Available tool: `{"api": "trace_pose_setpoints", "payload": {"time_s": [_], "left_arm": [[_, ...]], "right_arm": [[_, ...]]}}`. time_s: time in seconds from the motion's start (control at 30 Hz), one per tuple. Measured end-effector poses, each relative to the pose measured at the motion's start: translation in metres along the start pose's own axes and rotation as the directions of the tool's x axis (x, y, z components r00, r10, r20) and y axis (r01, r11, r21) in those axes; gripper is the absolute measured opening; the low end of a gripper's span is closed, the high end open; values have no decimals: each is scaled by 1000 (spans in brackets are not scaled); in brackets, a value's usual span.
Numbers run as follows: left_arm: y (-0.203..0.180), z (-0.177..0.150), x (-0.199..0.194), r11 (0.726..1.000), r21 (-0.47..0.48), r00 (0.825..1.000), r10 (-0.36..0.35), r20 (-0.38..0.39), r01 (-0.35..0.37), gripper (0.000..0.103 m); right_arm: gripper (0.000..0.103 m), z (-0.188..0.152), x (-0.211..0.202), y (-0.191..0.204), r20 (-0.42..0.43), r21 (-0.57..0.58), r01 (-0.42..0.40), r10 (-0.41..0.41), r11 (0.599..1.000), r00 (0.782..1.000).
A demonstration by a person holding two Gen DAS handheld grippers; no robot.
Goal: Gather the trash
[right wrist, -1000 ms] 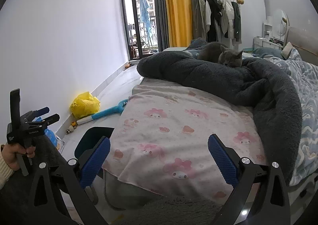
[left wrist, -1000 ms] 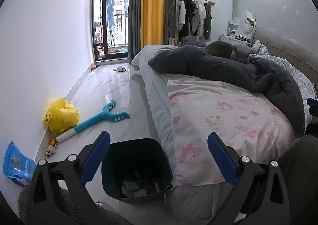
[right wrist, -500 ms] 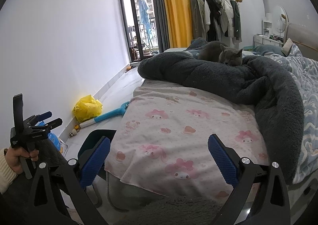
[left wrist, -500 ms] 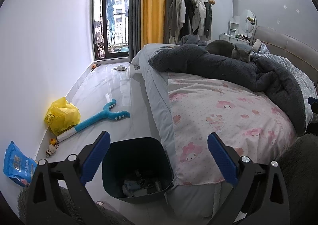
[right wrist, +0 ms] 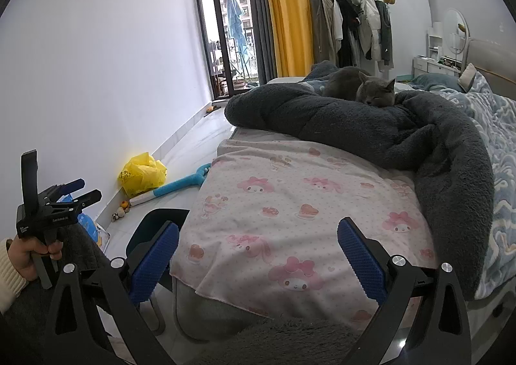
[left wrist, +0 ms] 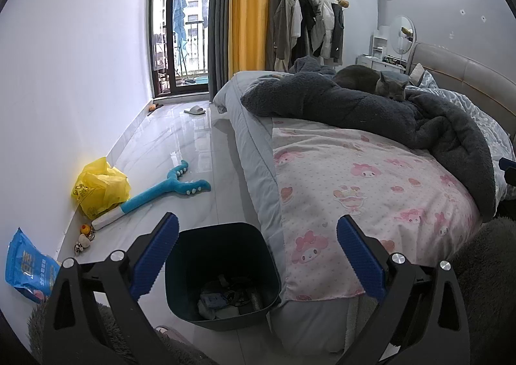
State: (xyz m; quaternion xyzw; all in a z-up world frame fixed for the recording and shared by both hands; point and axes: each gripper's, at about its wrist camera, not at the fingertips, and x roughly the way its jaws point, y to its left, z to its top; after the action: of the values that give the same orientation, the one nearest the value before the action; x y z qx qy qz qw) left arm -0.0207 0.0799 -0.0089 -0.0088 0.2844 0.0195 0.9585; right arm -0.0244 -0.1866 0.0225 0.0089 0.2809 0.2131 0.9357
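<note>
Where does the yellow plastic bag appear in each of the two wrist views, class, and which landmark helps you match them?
Left wrist view: the yellow plastic bag lies at left of centre, on the floor against the white wall.
Right wrist view: the bag is at left of centre, by the same wall.
Shared landmark: the blue toy beside it.

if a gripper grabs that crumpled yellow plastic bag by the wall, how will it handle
The crumpled yellow plastic bag looks thin and creased, so it will probably collapse and hang limp rather than hold shape. It sits puffed up with no visible bulge of contents, so it is likely light. On the glossy white tiled floor, a push would probably slide it.
</note>
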Motion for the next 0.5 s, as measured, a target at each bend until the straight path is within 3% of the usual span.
{"api": "trace_pose_setpoints", "payload": {"time_s": [0.5], "left_arm": [[0, 0, 0, 1000, -1, 1000, 0, -1, 0, 100]], "right_arm": [[100, 0, 0, 1, -2, 0, -1, 1, 1000, 1000]]}}
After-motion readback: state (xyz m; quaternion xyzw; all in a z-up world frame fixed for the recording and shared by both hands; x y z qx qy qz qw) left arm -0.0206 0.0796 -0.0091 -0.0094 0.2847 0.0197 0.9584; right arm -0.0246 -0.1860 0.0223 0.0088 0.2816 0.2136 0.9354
